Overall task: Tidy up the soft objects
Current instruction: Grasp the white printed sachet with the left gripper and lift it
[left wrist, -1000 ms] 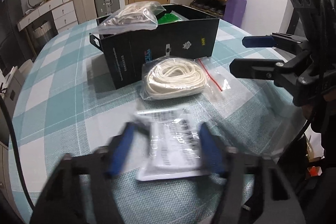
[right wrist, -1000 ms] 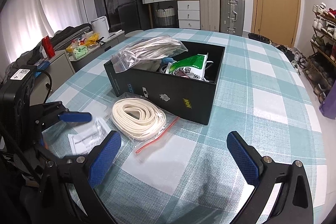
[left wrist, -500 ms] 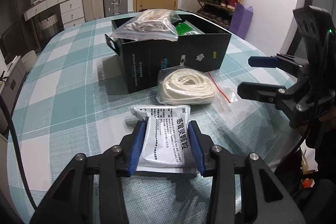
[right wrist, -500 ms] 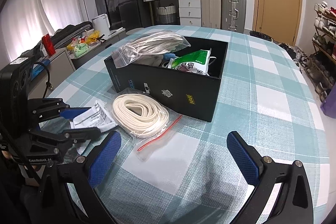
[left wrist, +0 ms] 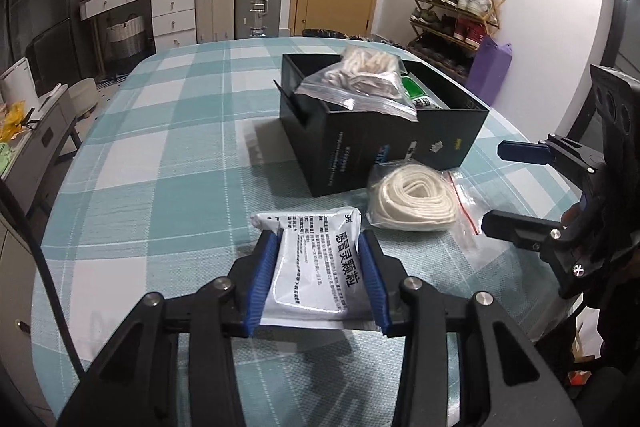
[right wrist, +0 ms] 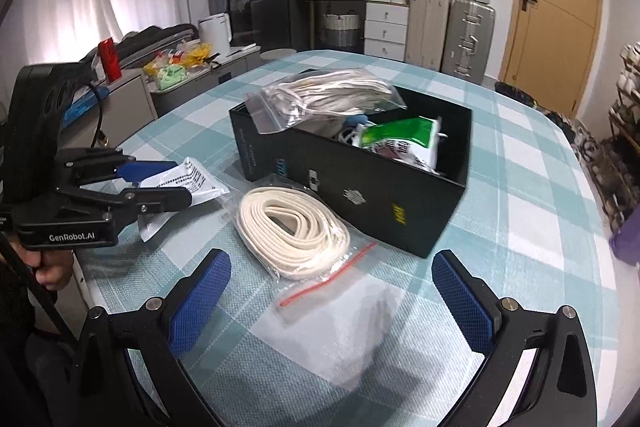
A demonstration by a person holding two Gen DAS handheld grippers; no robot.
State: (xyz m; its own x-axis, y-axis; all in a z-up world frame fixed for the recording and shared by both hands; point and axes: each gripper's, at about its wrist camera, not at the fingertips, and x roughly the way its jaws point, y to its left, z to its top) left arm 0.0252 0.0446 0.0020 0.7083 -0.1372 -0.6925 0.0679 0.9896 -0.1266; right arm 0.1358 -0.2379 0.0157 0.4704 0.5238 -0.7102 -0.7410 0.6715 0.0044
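- Sachet (left wrist: 316, 267) sits clamped between the blue pads of the left gripper (left wrist: 318, 281) in the left wrist view, lifted above the table (left wrist: 160, 163), not yet in the box (left wrist: 384, 143)
- Right wrist view: right gripper (right wrist: 332, 303) spread wide and empty over the bagged cord (right wrist: 294, 227) on the table; a zip bag (right wrist: 324, 99) and green pack (right wrist: 404, 133) already lie in the box, so two items seem left

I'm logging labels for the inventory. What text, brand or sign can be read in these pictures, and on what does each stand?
"GenRobot.AI": on the body of the left gripper.
"感冒灵颗粒": large characters on the white sachet held in that gripper; its small print is too small to read.
Black box: logos and a yellow mark on its side, too blurred to read.
Green packet in the box: print unreadable.
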